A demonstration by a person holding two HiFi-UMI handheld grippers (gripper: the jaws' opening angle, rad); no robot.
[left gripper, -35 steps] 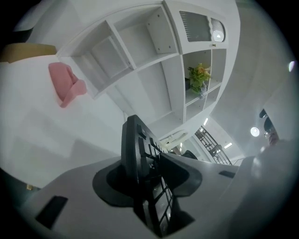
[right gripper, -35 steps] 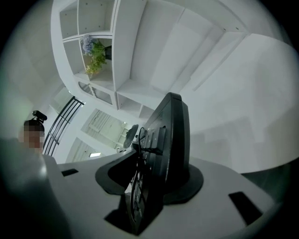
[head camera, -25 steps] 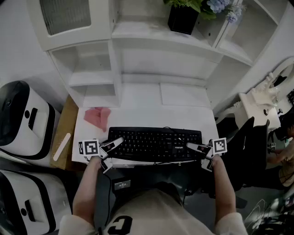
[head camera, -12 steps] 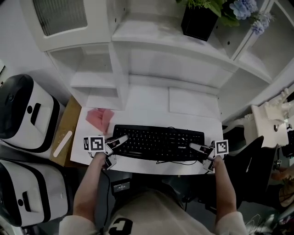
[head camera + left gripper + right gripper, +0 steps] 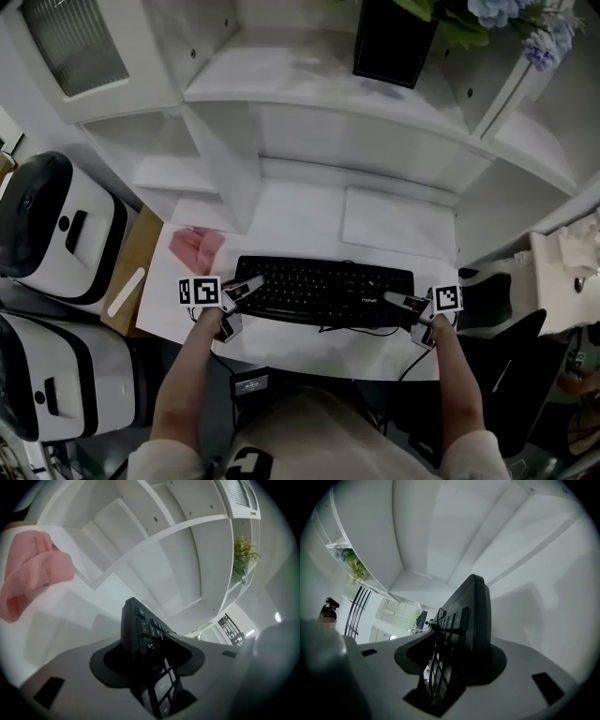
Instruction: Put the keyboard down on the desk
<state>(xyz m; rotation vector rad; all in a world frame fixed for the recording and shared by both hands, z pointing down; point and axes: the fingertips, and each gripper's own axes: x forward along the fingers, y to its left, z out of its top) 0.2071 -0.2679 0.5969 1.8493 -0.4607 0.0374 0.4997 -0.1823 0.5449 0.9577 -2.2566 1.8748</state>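
Note:
The black keyboard (image 5: 323, 292) spans the front part of the white desk (image 5: 309, 220), held at both ends. My left gripper (image 5: 246, 286) is shut on its left end. Its jaws have just been opening a little, with that end (image 5: 140, 625) still between them. My right gripper (image 5: 394, 302) is shut on the right end (image 5: 471, 616), keys turned toward one jaw. Whether the keyboard's underside touches the desk I cannot tell. Its cable (image 5: 328, 330) trails along the front edge.
A pink cloth (image 5: 197, 247) lies on the desk left of the keyboard. A pale mat (image 5: 398, 225) lies behind the keyboard. White shelving rises at the back, with a black plant pot (image 5: 394, 42) on it. Two white-and-black machines (image 5: 47, 225) stand on the left.
Both grippers have carried the keyboard away from the desk's front edge and lower over its top. The view has shifted forward with them.

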